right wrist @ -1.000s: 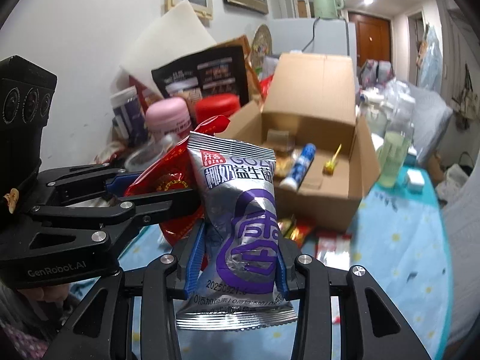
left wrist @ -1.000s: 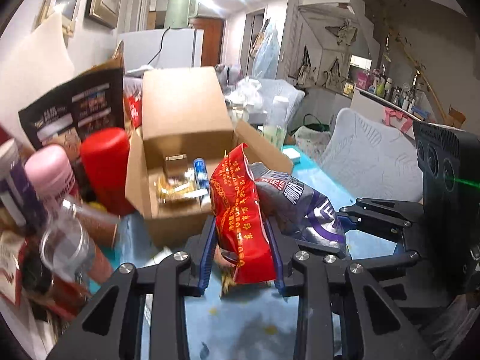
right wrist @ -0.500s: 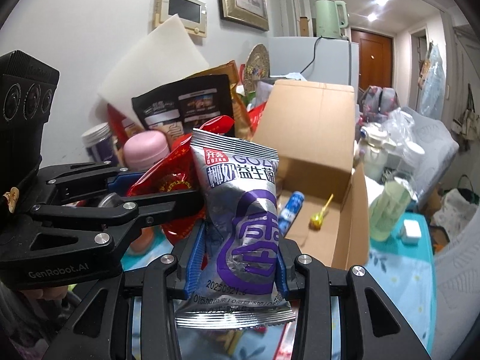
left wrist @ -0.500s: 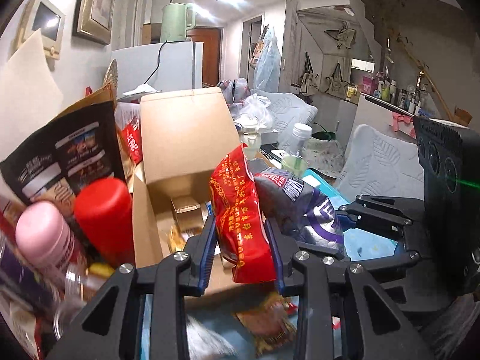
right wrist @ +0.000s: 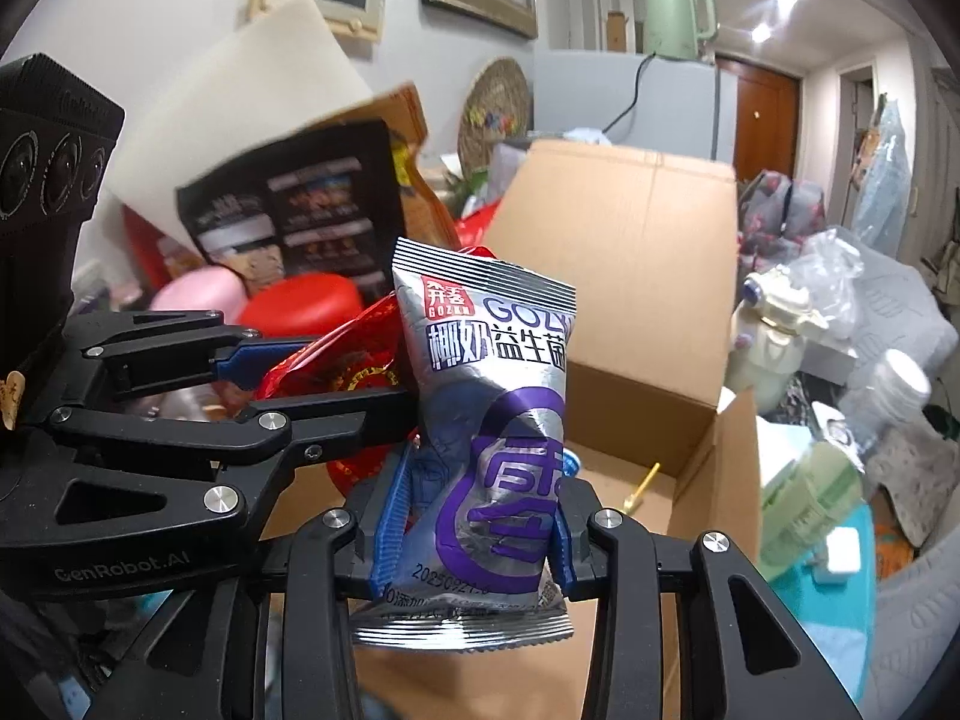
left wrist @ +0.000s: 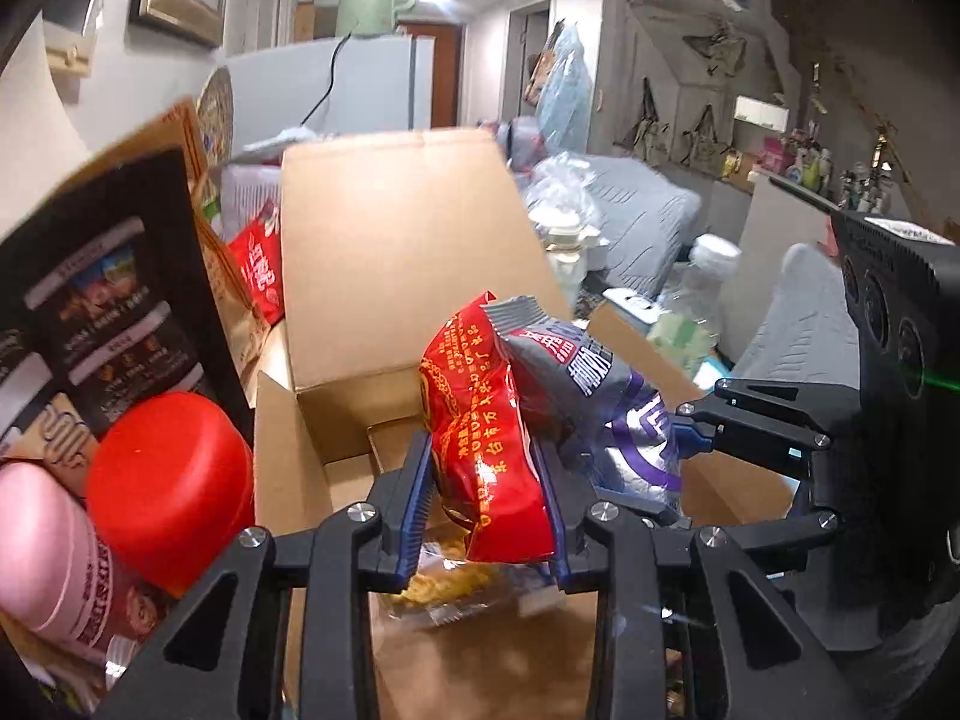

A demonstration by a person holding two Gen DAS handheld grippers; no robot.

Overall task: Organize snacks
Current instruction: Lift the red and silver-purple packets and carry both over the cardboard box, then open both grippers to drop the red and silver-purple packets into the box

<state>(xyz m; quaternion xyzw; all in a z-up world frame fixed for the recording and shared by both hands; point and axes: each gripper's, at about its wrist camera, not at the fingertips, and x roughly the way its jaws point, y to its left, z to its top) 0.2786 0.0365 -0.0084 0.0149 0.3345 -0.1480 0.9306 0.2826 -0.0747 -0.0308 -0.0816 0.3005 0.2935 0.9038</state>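
My left gripper (left wrist: 483,480) is shut on a red snack packet (left wrist: 480,420) with gold print and holds it upright over the open cardboard box (left wrist: 396,252). Just to its right, my right gripper (right wrist: 474,516) is shut on a silver and purple snack packet (right wrist: 492,408), also above the box (right wrist: 630,276). The two packets (left wrist: 600,396) touch side by side. In the right wrist view the left gripper (right wrist: 300,384) crosses from the left with the red packet (right wrist: 336,372) behind the silver one. A clear packet of yellow snacks (left wrist: 456,588) and a small yellow item (right wrist: 639,486) lie on the box floor.
Left of the box stand a red-lidded jar (left wrist: 168,480), a pink-lidded jar (left wrist: 42,546) and a tall black snack bag (left wrist: 102,312). A pale green cup (right wrist: 810,504) and a white bottle (right wrist: 768,354) stand right of the box. The box's back flap stands upright.
Both grippers have carried their packets forward from in front of the box to above its opening. The box now fills the view. Neither grip has changed.
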